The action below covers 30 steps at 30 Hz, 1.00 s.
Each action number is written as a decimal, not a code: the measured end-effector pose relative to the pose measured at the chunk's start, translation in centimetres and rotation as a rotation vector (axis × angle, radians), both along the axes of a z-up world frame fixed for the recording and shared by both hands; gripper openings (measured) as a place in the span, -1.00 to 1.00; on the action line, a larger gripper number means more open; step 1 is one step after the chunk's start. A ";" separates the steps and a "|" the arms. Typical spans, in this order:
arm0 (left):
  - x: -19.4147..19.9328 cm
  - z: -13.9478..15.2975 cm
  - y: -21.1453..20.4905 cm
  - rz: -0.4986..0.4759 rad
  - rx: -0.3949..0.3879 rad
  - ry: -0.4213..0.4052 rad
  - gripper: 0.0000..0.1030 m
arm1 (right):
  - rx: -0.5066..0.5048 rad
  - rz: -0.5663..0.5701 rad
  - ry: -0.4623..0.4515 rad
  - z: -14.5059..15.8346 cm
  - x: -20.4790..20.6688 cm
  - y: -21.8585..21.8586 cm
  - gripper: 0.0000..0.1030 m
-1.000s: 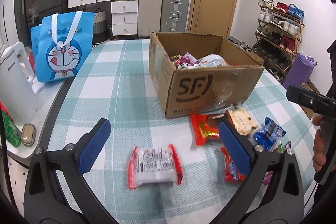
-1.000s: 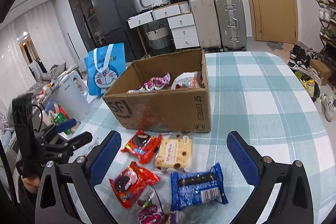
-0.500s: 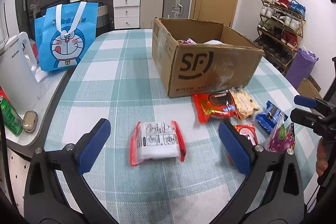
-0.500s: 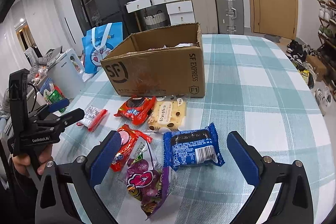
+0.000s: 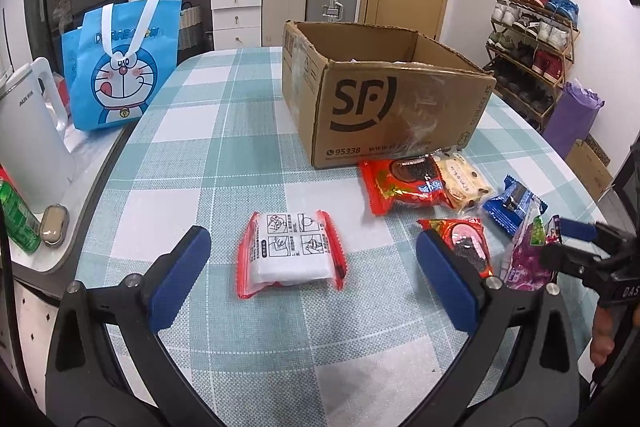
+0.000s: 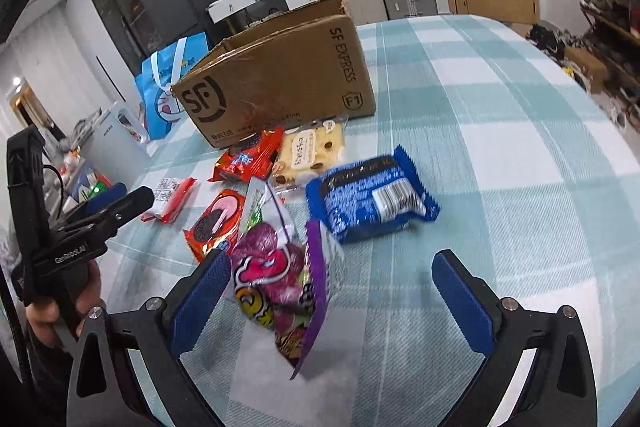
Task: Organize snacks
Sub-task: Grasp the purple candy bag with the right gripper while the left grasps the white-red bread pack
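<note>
My left gripper (image 5: pixel 314 277) is open, its jaws either side of a red-and-white snack pack (image 5: pixel 290 255) lying flat on the table. My right gripper (image 6: pixel 332 301) is open low over a purple candy bag (image 6: pixel 276 283), which lies by its left finger. A blue wafer pack (image 6: pixel 370 197), two red cookie packs (image 6: pixel 218 221) (image 6: pixel 250 157) and a cream biscuit pack (image 6: pixel 310 153) lie in front of the open SF cardboard box (image 5: pixel 384 95). The left gripper also shows in the right wrist view (image 6: pixel 108 205).
A blue Doraemon bag (image 5: pixel 118 67), a white kettle (image 5: pixel 28 139) and a green can (image 5: pixel 16 223) stand on a side counter to the left. The checked table (image 5: pixel 224 131) ends at a curved left edge. A shoe rack (image 5: pixel 532 39) stands far right.
Both grippers have come down and forward toward the snacks. The box's inside is no longer visible. The right gripper has closed in on the purple candy bag.
</note>
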<state>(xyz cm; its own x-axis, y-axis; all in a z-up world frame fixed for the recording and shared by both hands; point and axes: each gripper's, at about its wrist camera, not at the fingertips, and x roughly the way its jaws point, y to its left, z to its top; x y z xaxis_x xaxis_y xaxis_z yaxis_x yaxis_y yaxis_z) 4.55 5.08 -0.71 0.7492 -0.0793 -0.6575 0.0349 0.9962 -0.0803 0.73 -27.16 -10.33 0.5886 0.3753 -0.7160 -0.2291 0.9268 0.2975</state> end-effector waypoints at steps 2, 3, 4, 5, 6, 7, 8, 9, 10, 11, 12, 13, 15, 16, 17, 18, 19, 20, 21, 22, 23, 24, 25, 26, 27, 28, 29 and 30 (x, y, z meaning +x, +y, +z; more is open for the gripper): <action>0.1 -0.2 -0.1 -0.006 -0.009 0.004 0.99 | 0.010 -0.007 0.006 -0.3 -0.4 0.1 0.99; 0.1 -0.3 -0.1 -0.009 -0.007 0.005 0.99 | 0.014 -0.005 0.009 -0.4 -0.6 0.3 0.99; 0.1 -0.4 -0.2 -0.008 0.001 0.006 0.99 | 0.014 0.001 0.009 -0.4 -0.7 0.6 0.99; 0.2 -0.6 -0.4 -0.007 0.018 0.006 0.99 | 0.010 0.003 0.008 -0.5 -0.7 0.8 0.99; 0.2 -0.7 -0.4 -0.006 0.029 0.006 0.99 | 0.003 0.000 0.008 -0.6 -0.7 1.1 0.99; 0.3 -0.9 -0.6 -0.005 0.043 0.008 0.99 | 0.002 -0.003 0.009 -0.6 -0.7 1.2 0.99; 0.4 -1.1 -0.6 -0.005 0.050 0.010 0.99 | 0.006 -0.008 0.012 -0.7 -0.6 1.3 0.98; 0.5 -1.2 -0.6 -0.005 0.052 0.014 0.99 | 0.004 -0.013 0.006 -0.7 -0.6 1.3 0.99; 0.6 -1.3 -0.5 -0.008 0.043 0.018 0.99 | 0.007 -0.013 0.006 -0.7 -0.6 1.4 0.99; 0.6 -1.3 -0.4 -0.009 0.036 0.020 0.99 | 0.011 -0.013 0.005 -0.7 -0.6 1.5 0.98; 0.6 -1.4 -0.3 -0.008 0.030 0.021 0.99 | 0.018 -0.014 0.003 -0.7 -0.5 1.5 0.98; 0.6 -1.4 -0.1 -0.006 0.026 0.023 0.99 | 0.025 -0.011 0.002 -0.7 -0.5 1.6 0.97; 0.8 -1.5 0.0 -0.007 0.017 0.029 0.99 | 0.029 -0.008 -0.002 -0.7 -0.5 1.8 0.89; 0.9 -1.6 0.0 -0.009 0.013 0.034 0.99 | 0.035 -0.002 -0.006 -0.7 -0.6 1.9 0.81; 1.0 -1.7 0.1 -0.008 0.010 0.039 0.99 | 0.039 0.002 -0.008 -0.7 -0.6 2.0 0.74; 1.1 -1.7 0.2 -0.008 0.007 0.044 0.99 | 0.036 0.003 -0.013 -0.7 -0.6 2.2 0.72; 1.2 -1.8 0.2 -0.007 0.003 0.049 0.99 | 0.035 0.003 -0.015 -0.8 -0.6 2.3 0.70; 1.2 -1.8 0.3 -0.006 0.001 0.051 0.99 | 0.038 0.003 -0.018 -0.8 -0.6 2.3 0.69; 1.2 -1.9 0.3 -0.004 0.000 0.053 0.99 | 0.041 0.001 -0.021 -0.8 -0.6 2.3 0.69; 1.3 -1.9 0.4 -0.004 -0.003 0.054 0.99 | 0.043 0.000 -0.023 -0.8 -0.5 2.3 0.69; 1.3 -1.9 0.4 -0.005 -0.005 0.056 0.99 | 0.043 -0.001 -0.025 -0.8 -0.6 2.3 0.69; 1.3 -2.0 0.4 -0.004 -0.007 0.058 0.99 | 0.046 0.000 -0.028 -0.8 -0.6 2.3 0.69; 1.4 -2.0 0.4 -0.003 -0.008 0.060 0.99 | 0.055 0.006 -0.031 -0.9 -0.6 2.3 0.65; 1.4 -2.1 0.5 -0.002 -0.011 0.064 0.99 | 0.065 0.012 -0.032 -0.9 -0.6 2.3 0.51; 1.5 -2.1 0.5 -0.003 -0.013 0.067 0.99 | 0.062 0.010 -0.033 -1.0 -0.6 2.3 0.49; 1.5 -2.2 0.5 -0.004 -0.016 0.070 0.99 | 0.049 0.011 -0.039 -0.9 -0.7 2.5 0.46; 1.6 -2.3 0.6 -0.004 -0.018 0.074 0.99 | 0.041 0.013 -0.042 -1.0 -0.8 2.6 0.31; 1.7 -2.3 0.6 -0.003 -0.018 0.077 0.99 | 0.041 0.014 -0.044 -1.0 -0.9 2.6 0.22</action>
